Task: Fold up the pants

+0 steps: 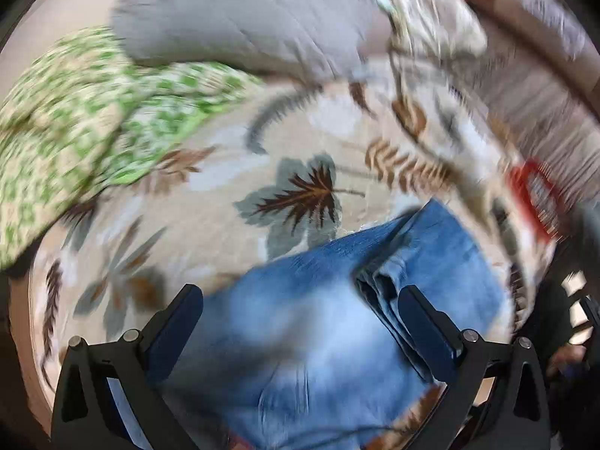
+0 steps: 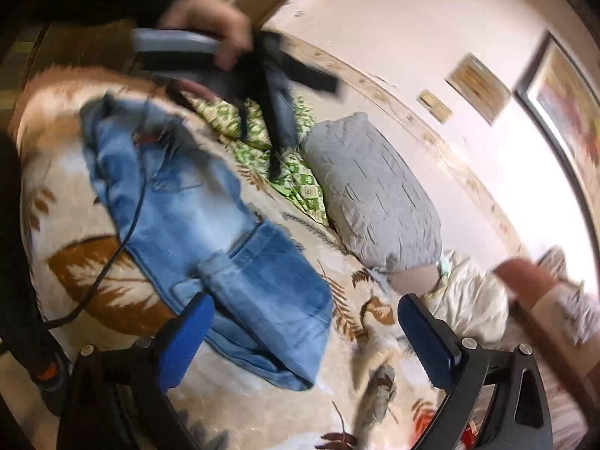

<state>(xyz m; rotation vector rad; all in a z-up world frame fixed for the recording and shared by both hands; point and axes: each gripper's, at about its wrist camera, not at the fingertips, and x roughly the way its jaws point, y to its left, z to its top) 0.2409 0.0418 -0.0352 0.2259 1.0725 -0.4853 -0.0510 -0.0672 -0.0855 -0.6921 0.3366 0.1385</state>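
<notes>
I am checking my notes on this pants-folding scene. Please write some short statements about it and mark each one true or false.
1. The jeans lie folded on the leaf-patterned blanket. True.
2. The left gripper is shut on the jeans. False: its jaws stand wide open, holding nothing.
3. A grey pillow lies beside a green-patterned cloth. True.
4. The right gripper grips the pillow. False: its jaws are open and empty.
5. The jeans are black. False: they are light blue.

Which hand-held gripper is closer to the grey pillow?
Probably the left. In the right wrist view the left hand-held gripper hangs open above the green cloth beside the grey pillow. The right hand-held gripper, also open, sits farther back, over the jeans' edge.
</notes>
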